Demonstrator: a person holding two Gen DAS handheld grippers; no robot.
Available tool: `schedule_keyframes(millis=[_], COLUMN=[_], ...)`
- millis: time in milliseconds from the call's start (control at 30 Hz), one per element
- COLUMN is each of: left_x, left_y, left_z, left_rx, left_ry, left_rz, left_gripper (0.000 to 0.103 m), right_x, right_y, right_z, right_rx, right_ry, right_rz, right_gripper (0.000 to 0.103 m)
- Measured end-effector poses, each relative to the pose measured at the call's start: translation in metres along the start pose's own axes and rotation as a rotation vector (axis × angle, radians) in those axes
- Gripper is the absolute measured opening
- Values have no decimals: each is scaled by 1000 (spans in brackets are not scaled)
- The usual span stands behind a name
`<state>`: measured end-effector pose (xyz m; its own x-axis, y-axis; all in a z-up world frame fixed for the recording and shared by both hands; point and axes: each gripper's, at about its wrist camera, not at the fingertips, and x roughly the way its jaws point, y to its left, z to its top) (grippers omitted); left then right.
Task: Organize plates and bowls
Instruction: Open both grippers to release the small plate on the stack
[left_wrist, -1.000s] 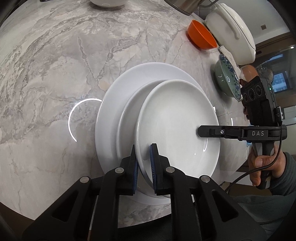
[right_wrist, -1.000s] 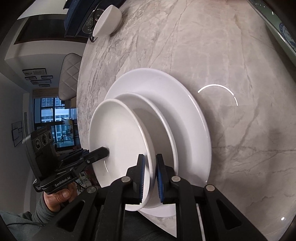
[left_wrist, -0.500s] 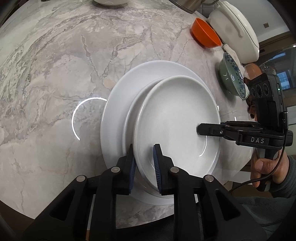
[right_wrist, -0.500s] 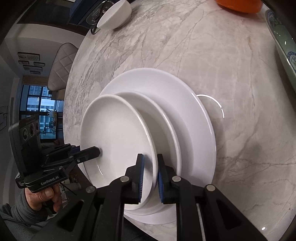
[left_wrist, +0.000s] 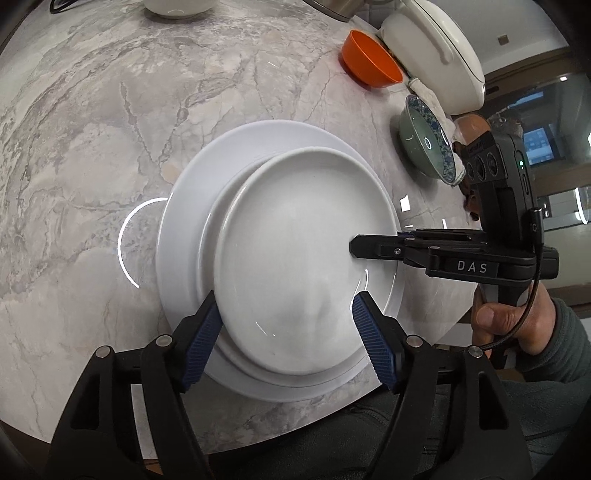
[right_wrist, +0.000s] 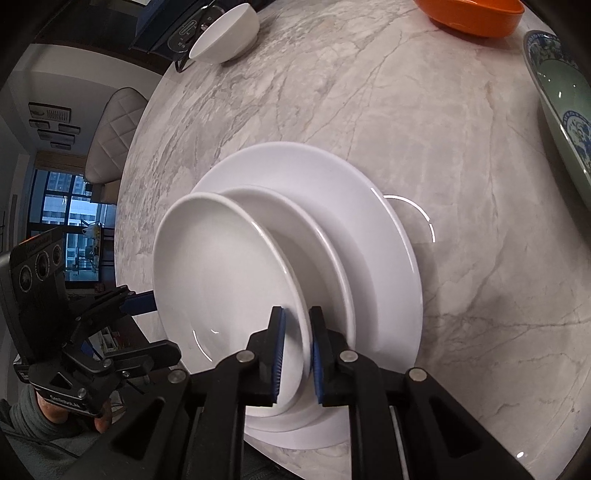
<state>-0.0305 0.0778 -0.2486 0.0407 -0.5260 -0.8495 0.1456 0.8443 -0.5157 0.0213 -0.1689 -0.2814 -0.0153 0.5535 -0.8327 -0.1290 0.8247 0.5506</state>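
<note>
Since the earlier frame, the left hand-held gripper (left_wrist: 286, 334) has let go of the small white plate (left_wrist: 303, 254): its jaws, then pinched on the near rim, are now opening, with the blue pads (left_wrist: 205, 328) standing apart on either side of the plate and no longer pressing it. The stack sits in much the same spot on the bench (left_wrist: 92, 129).

Closest to the right hand-held gripper (right_wrist: 295, 349), that same small plate's rim is clamped between the two pads, so this gripper alone holds the plate. From the right wrist view the plate tilts, its gripped edge raised off the medium white plate (right_wrist: 317, 251) beneath. Under both lies the large white plate (right_wrist: 369, 206), flat on the marble bench.

So three plates are already nested largest to smallest; what looks unfinished is lowering the top one flat and releasing it on the right side too.

Further out, ahead and to the right of the left gripper, a green bowl with blue pattern (left_wrist: 424, 144) and an orange bowl (left_wrist: 369, 59) stand apart from one another, each alone. At the far edge, beyond the plates, a white bowl (right_wrist: 225, 33) also sits by itself. Next to the orange bowl is a white lidded casserole (left_wrist: 436, 48).

By my reading the plates are nearly done, while the bowls have not been gathered or stacked, so roughly half the job remains.
</note>
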Motion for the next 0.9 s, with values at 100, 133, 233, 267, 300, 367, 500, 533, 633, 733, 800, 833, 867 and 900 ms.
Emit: schedule_keyframes(millis=[100,133,233,267,300,367,500,533,633,733,800,833,867,900], left_x=[-9,-13,-31,-38,-45,-58,-79,-82,-94,-101,-101,-101,-100,-100], left_y=[2,1,5,8,11,18,32,35,40,36,29,26,20,15], left_z=[0,0,2,3,4,6,7,8,9,14,18,21,23,25], left_rx=[-8,-5,-18,-27,-35,-49,-84,-92,-113,-102,-84,-73,-62,-48], left_ry=[-15,-24,-75,-95,-117,-164,-222,-232,-282,-319,-325,-327,-330,-337], left_rz=[-3,11,20,21,27,36,33,26,-1,1,14,22,33,45], left_gripper=[75,81,84,84,84,84,84,85,94,101,101,101,101,101], right_x=[-1,-2,-3,-4,-4,-5,-6,-6,-11,-21,-28,-32,-35,-40], right_y=[-1,-1,-2,-2,-1,0,9,13,25,29,25,23,21,19], right_z=[-1,-1,-1,-1,0,-1,-2,-2,-4,-8,-10,-10,-11,-13], right_rx=[5,9,17,19,18,15,6,1,-17,-15,8,21,32,39], right_ry=[-4,-5,-12,-18,-23,-32,-46,-49,-72,-102,-123,-129,-137,-148], right_rz=[-7,-8,-22,-27,-32,-46,-63,-67,-95,-97,-69,-57,-49,-38], right_gripper=[13,12,10,11,12,13,40,47,84,87,88,88,88,88])
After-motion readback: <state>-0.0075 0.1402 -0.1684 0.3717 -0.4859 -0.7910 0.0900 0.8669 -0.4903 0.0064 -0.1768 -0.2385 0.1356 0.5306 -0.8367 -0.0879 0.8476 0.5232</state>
